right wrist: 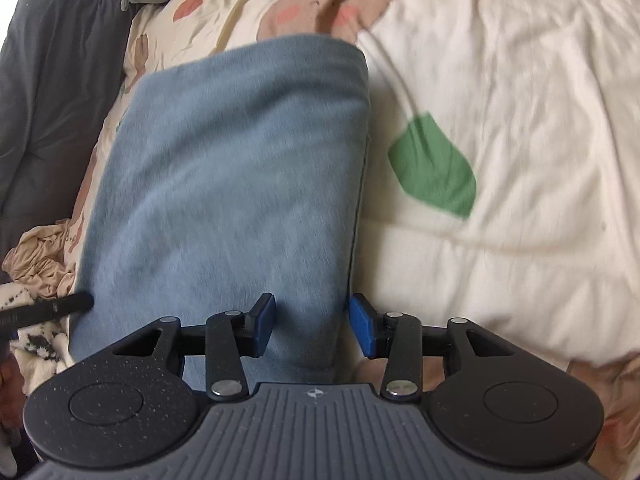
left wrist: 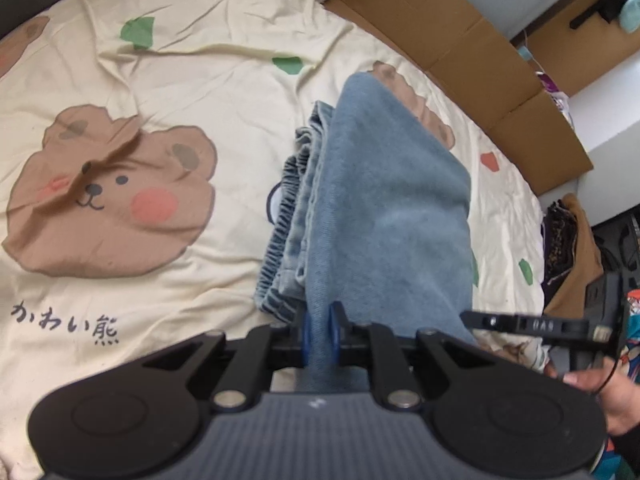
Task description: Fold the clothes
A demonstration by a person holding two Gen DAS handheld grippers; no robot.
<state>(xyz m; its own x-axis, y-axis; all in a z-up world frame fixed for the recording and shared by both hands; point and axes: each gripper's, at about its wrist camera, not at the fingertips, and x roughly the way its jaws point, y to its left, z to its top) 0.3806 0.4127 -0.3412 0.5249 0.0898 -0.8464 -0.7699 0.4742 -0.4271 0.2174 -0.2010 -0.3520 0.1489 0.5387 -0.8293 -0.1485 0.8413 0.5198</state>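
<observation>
Folded light-blue denim trousers lie on the cream bear-print bedsheet, with their gathered elastic waistband showing along the left. My left gripper is shut on the near edge of the top denim layer, which runs up between its blue pads. In the right wrist view the same denim fills the middle. My right gripper stands open at its near right corner. The cloth lies between the jaws, and the pads do not press on it. The right gripper's black finger shows at the denim's right side.
Flattened cardboard lines the far right edge of the bed. A dark grey cushion and a crumpled beige garment lie left of the denim. A hand holds the right gripper. The left gripper's finger pokes in at the left.
</observation>
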